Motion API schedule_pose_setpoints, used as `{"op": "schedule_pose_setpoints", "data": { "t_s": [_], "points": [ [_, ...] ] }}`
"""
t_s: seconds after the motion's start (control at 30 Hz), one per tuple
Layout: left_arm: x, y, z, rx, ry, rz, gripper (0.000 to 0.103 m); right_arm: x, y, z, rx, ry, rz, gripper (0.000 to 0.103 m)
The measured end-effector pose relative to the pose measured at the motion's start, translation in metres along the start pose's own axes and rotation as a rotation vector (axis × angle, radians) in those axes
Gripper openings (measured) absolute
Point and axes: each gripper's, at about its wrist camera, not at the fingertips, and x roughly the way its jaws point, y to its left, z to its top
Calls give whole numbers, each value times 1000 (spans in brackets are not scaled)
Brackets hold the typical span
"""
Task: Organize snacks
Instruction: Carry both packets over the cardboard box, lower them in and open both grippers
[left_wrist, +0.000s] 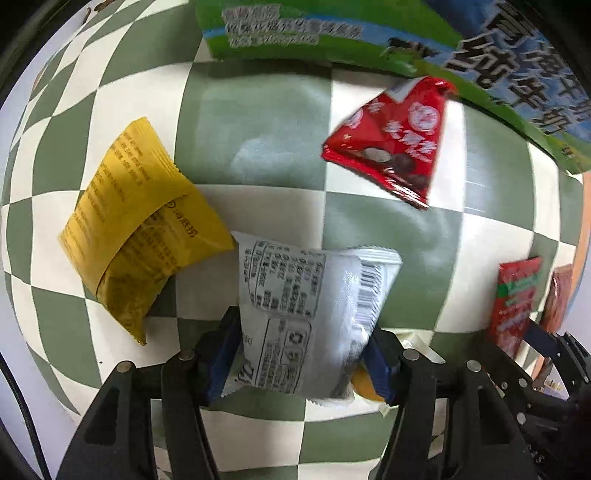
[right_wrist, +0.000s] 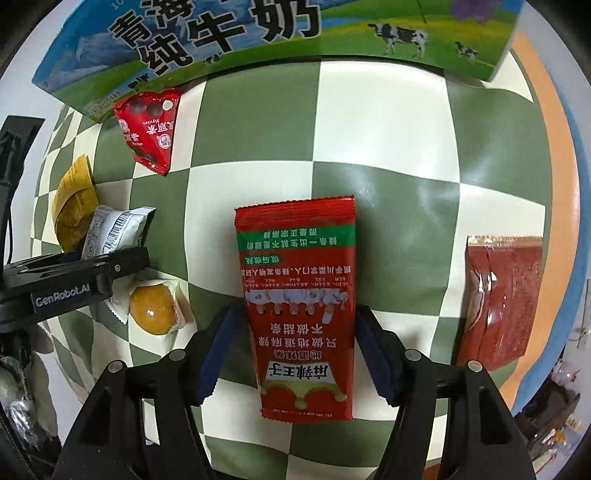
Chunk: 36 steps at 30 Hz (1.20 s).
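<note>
My left gripper (left_wrist: 306, 354) is shut on a white snack packet (left_wrist: 306, 314), which sticks forward between its blue pads over the checkered cloth. A yellow packet (left_wrist: 136, 232) lies to its left and a red chocolate packet (left_wrist: 395, 144) lies farther ahead to the right. My right gripper (right_wrist: 295, 354) has its jaws open on either side of a red spicy-strip packet (right_wrist: 299, 302) that lies flat between them, with gaps on both sides. In the right wrist view the left gripper (right_wrist: 110, 267) shows at the left with the white packet (right_wrist: 110, 232).
A large milk carton box (right_wrist: 258, 33) stands along the back edge; it also shows in the left wrist view (left_wrist: 332, 33). A dark red packet (right_wrist: 498, 299) lies at the right. A clear-wrapped yellow pastry (right_wrist: 153, 308) lies beside the left gripper. The table's orange and blue rim (right_wrist: 565, 184) is at the right.
</note>
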Motion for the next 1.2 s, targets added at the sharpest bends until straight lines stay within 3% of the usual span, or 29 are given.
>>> {"op": "schedule_pose_setpoints", "data": {
  "t_s": [0.27,0.33,0.4,0.5,0.6,0.67,0.8,0.87,1.03,1.2],
  "points": [
    [-20,-19,7,89,-57,81,59,-5,5,1,-5,-3,-18,68],
    [-26,-24,11,80,-97,95,59,0,8,1,-31,-21,-59,57],
    [-38,-35,21,24,-123,78,59,-4,9,0,-17,-64,-77,55],
    [-33,-21,31,-49,-94,22,59,-5,6,0,12,-66,-64,56],
    [-23,-21,37,-55,-51,4,59,-6,1,2,20,-54,-39,62],
    [-22,-25,39,-47,-64,17,59,-3,2,3,8,-42,-53,62],
    [-34,-33,19,-36,-120,31,46,1,6,-1,-29,-62,-99,55],
    [-44,-37,8,-34,-141,20,45,-5,7,-5,-34,-90,-98,50],
    [-73,-56,-20,-27,-185,-22,45,-30,1,-18,-1,-132,-29,47],
    [-134,-82,-34,-9,-250,-105,45,-73,-5,-19,25,-191,69,47]
  ]
}}
